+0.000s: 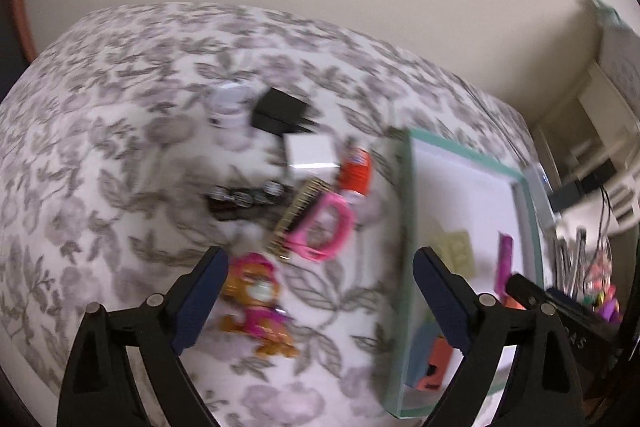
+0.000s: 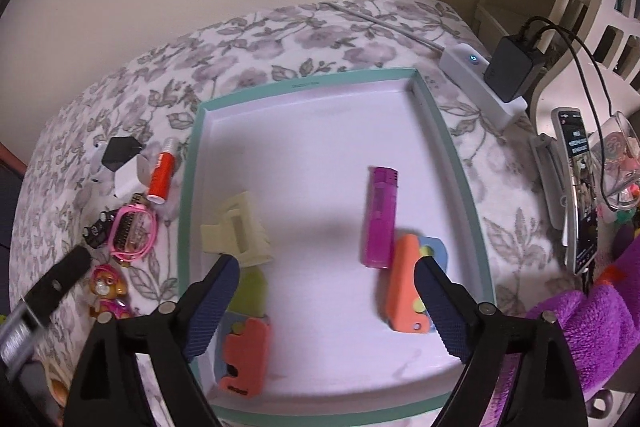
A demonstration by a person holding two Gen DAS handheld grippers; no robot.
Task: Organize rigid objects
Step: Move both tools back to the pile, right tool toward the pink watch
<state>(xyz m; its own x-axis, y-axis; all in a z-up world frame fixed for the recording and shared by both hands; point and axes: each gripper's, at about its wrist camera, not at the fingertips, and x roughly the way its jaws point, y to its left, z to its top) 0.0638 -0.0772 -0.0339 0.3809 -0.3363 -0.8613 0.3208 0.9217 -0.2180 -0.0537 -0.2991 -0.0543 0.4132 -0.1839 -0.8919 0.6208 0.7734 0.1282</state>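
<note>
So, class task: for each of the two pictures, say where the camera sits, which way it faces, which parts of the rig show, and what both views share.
Left wrist view: sits on the left gripper, tilted down at the small items on the floral cloth beside the tray; its open fingers show, with part of the right gripper at right.
Right wrist view: sits on the right gripper, looking down into the teal-rimmed tray; its open fingers show.
Shared: tray, purple lighter, pup figurine, pink loop, red tube.

Floral cloth cover (image 2: 320,27) matt; tray (image 2: 312,85) smooth card; lighter (image 2: 380,219) glossy plastic.
</note>
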